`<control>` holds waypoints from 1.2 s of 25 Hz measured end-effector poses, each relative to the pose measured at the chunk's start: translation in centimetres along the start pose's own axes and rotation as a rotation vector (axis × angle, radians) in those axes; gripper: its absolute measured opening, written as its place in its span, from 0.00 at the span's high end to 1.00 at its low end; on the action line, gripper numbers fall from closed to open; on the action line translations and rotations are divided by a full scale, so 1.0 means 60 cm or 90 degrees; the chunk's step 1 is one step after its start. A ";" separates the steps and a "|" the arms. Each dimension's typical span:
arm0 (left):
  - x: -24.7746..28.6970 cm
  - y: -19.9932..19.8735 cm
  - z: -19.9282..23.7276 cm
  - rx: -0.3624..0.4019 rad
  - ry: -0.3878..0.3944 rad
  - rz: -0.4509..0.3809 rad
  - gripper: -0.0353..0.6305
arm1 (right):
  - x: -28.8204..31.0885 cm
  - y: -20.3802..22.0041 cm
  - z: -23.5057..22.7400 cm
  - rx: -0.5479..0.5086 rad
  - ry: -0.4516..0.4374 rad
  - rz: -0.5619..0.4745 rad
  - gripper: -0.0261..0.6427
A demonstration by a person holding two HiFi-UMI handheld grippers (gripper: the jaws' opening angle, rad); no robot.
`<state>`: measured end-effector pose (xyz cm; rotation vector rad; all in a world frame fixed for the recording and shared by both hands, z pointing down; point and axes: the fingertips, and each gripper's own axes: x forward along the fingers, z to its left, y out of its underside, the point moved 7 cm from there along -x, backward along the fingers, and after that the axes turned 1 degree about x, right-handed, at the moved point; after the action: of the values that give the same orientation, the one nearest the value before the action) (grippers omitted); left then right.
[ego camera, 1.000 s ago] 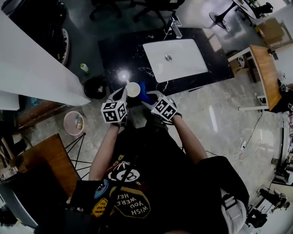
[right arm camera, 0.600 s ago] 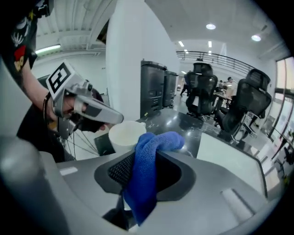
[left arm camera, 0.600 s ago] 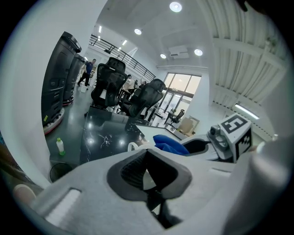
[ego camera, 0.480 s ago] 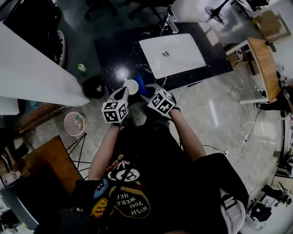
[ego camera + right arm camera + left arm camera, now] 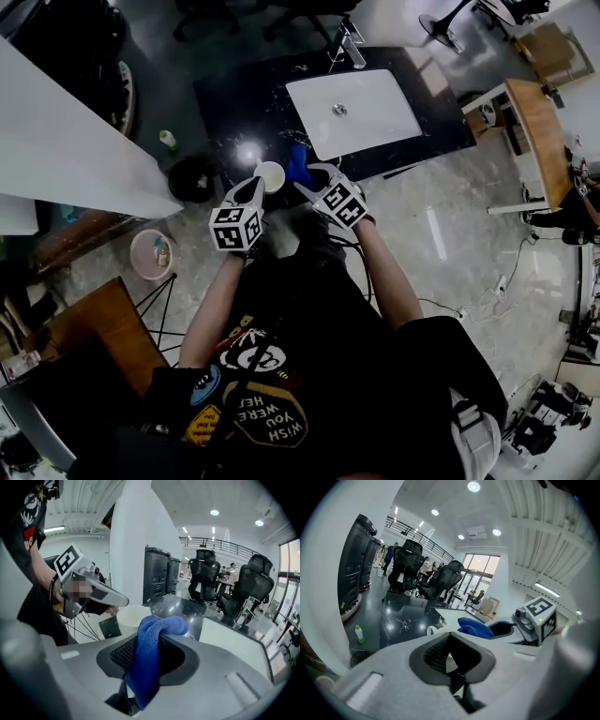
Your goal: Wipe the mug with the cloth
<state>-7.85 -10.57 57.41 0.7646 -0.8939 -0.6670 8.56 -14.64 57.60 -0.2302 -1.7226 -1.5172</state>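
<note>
The white mug (image 5: 132,616) is at the near edge of the black counter (image 5: 234,108). My left tool (image 5: 450,651) has its jaws closed on the mug's wall, and the handle shows just beyond them. I cannot tell whether the base rests on the stone.

My right tool (image 5: 149,648) is clamped on the blue cloth (image 5: 159,625). The cloth folds over the jaw tips and hangs down between them. Its bunched end is just beside the mug's rim, though I cannot make out whether the two touch.

The counter is dark, white-veined and glossy, and it throws back a bright spot of ceiling light close to the mug. A white rectangular sink (image 5: 361,117) is set into its right half, with a metal tap (image 5: 349,47) at the far edge.

To the left of the counter, a small green-capped bottle (image 5: 167,140) and a black bin (image 5: 194,178) stand on the dark floor (image 5: 178,84). A pink bucket (image 5: 150,251) sits nearer to me. The paving on the right is pale and polished, and it runs toward a wooden desk (image 5: 544,150).

Beyond the counter is a high white hall. Black office chairs (image 5: 206,581) stand in it, and a thick white column (image 5: 133,541) rises on the left of the right gripper view. There are round ceiling lamps (image 5: 474,486), tall windows (image 5: 480,573) and a railed balcony (image 5: 220,543).
</note>
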 end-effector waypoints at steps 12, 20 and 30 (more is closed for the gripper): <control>-0.007 0.007 0.003 -0.004 0.002 0.011 0.94 | -0.024 0.001 0.013 0.071 -0.027 -0.042 0.78; -0.006 0.011 0.004 -0.020 0.005 0.011 0.94 | 0.018 0.015 0.057 0.065 -0.099 0.007 0.78; -0.001 0.007 0.009 -0.023 0.014 0.003 0.94 | 0.004 -0.004 0.012 0.105 -0.037 -0.045 0.78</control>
<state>-8.25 -10.44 57.93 0.7353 -0.8608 -0.6672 7.94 -14.15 57.61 -0.1304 -1.9091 -1.4218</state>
